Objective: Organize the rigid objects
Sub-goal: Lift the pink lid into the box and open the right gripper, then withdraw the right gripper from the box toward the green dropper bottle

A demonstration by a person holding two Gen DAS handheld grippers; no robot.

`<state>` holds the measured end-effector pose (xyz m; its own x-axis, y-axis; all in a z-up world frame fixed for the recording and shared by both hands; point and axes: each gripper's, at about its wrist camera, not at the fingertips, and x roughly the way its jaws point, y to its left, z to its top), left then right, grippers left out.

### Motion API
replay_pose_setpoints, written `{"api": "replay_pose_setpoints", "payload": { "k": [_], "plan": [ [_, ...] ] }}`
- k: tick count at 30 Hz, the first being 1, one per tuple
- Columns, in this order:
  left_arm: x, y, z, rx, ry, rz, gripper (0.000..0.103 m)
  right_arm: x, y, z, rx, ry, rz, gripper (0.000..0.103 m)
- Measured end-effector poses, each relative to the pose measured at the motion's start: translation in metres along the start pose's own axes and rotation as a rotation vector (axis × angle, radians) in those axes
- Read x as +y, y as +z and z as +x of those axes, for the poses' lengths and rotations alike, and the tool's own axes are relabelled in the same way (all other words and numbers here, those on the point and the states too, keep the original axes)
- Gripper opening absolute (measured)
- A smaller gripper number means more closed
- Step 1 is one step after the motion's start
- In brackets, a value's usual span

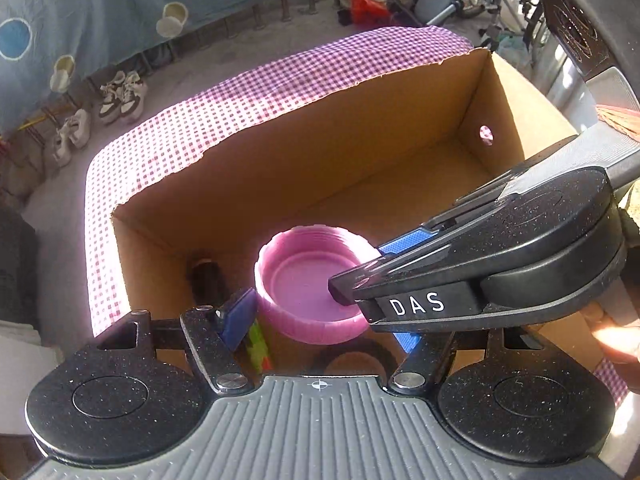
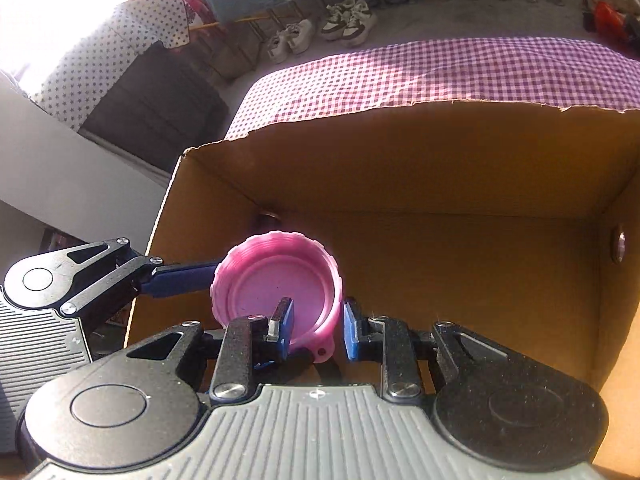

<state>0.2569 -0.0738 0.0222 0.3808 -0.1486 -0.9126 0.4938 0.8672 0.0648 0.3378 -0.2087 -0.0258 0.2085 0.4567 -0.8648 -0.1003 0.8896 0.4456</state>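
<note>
A pink ribbed lid (image 1: 308, 280), hollow side up, hangs inside the left end of an open cardboard box (image 1: 320, 152). My left gripper (image 1: 322, 326) spans the lid's width. Its left pad rests against the lid's wall, while the other pad is partly hidden by the right gripper. From the right, my right gripper (image 1: 372, 268) pinches the rim, one finger inside the lid and one outside. The right wrist view shows the same grip (image 2: 318, 330) on the lid (image 2: 272, 280), with a small tab below. There a blue left finger (image 2: 180, 278) meets the lid's side.
The box (image 2: 440, 168) stands on a purple checked cloth (image 1: 240, 92). A dark object (image 1: 206, 276) lies in the box's left corner and a green item (image 1: 258, 344) shows below my left pad. Shoes (image 1: 120, 96) sit on the floor beyond. A hand (image 1: 616, 336) is at the right edge.
</note>
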Motion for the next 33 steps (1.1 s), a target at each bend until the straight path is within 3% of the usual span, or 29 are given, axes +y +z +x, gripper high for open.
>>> {"api": "replay_pose_setpoints", "payload": {
  "k": [7,15,20,25,28,33],
  "plan": [
    [0.004,0.004,0.023,0.028,0.042,-0.007,0.071,-0.016,0.008,0.027,0.011,0.007,0.04,0.029],
    [0.002,0.005,0.009,-0.049,0.079,-0.002,0.078,-0.022,0.011,0.014,-0.06,0.043,0.075,0.033],
    [0.005,0.0,-0.022,-0.131,0.08,-0.037,0.08,-0.015,-0.002,-0.035,-0.165,0.078,0.065,0.035],
    [0.004,-0.01,-0.07,-0.252,0.067,-0.042,0.084,-0.004,-0.028,-0.1,-0.289,0.117,0.026,0.048],
    [0.005,-0.019,-0.101,-0.354,0.076,-0.044,0.085,0.003,-0.056,-0.145,-0.368,0.147,0.007,0.051],
    [0.005,-0.041,-0.146,-0.485,0.049,-0.076,0.098,0.008,-0.118,-0.213,-0.515,0.21,-0.018,0.061]
  ]
}}
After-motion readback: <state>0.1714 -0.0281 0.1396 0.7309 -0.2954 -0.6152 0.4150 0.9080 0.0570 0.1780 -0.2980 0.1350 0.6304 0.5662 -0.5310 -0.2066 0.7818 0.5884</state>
